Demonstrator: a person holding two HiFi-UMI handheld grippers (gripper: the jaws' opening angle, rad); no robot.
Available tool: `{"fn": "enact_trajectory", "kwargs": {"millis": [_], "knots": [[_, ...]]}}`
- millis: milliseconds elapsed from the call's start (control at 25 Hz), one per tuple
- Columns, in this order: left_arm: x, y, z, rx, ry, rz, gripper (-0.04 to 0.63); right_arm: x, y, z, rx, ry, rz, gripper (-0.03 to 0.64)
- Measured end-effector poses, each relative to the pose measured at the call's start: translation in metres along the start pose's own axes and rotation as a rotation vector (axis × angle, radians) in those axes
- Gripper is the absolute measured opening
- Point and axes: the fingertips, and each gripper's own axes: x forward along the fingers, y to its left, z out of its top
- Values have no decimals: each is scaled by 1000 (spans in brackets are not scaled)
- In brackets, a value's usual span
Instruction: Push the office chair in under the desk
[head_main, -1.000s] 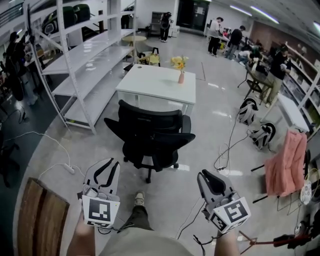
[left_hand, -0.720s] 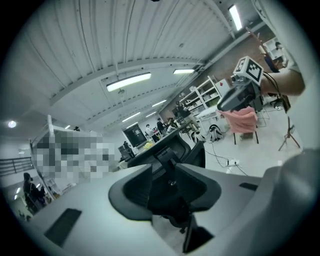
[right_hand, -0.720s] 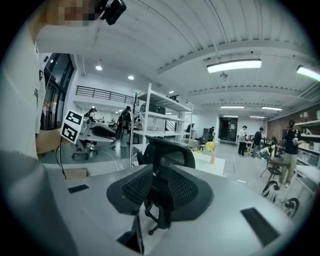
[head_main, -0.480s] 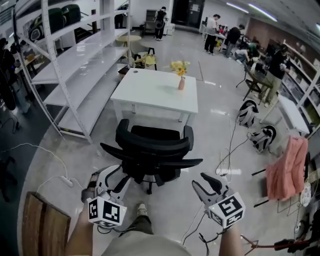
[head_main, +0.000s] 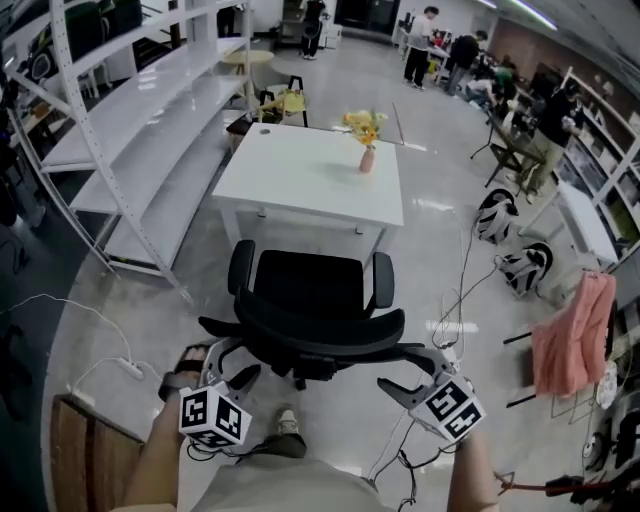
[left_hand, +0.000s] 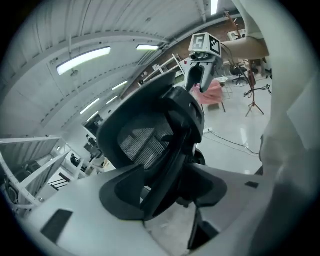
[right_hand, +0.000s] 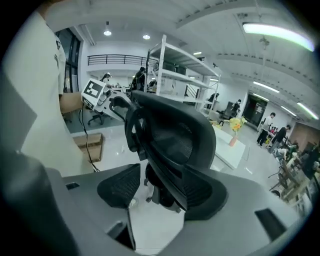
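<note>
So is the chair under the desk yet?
Not yet. Done: the office chair faces the desk. In hand: the left gripper and right gripper are at its backrest, jaws opening around the rim. To do: push it in; the seat sits outside the desk.

Bright, even indoor light thruout. Long white ceiling strip lights (left_hand: 82, 60) at upper left of left gripper view and a second strip light (right_hand: 280, 32) at upper right of right gripper view are blown out. Glossy pale grey floor (head_main: 440, 205) shows white glare patches right of centre in head view. White rectangular tabletop (head_main: 300, 170) is nearly overexposed. Black mesh office chair (head_main: 315, 300) casts only a soft shadow beneath. Both gripper views have heavy fisheye w/ dark rounded corners and bowed lines. Nearest foreground along bottom is out of focus.
</note>
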Motion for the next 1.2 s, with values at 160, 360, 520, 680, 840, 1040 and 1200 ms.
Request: {"fn": "enact_trajectory", "kwargs": {"millis": [160, 360, 520, 680, 840, 1040, 1200], "knots": [[21, 6, -23, 63, 44, -75, 252, 24, -10, -4, -12, 88, -7, 279], [42, 10, -38, 115, 86, -126, 252, 41, -24, -13, -15, 149, -18, 287], [55, 8, -41, 112, 81, -160, 250, 50, -33, -28, -9, 176, 17, 290], [64, 4, -45, 95, 82, -189, 239, 56, -42, -41, -38, 203, 43, 302], [65, 7, -45, 56, 56, -185, 224, 58, -45, -40, -54, 179, 93, 301], [66, 7, -45, 26, 55, -187, 223, 58, -46, -41, -54, 141, 121, 295], [66, 8, -44, 12, 65, -198, 229, 58, -49, -40, -55, 134, 139, 290]]}}
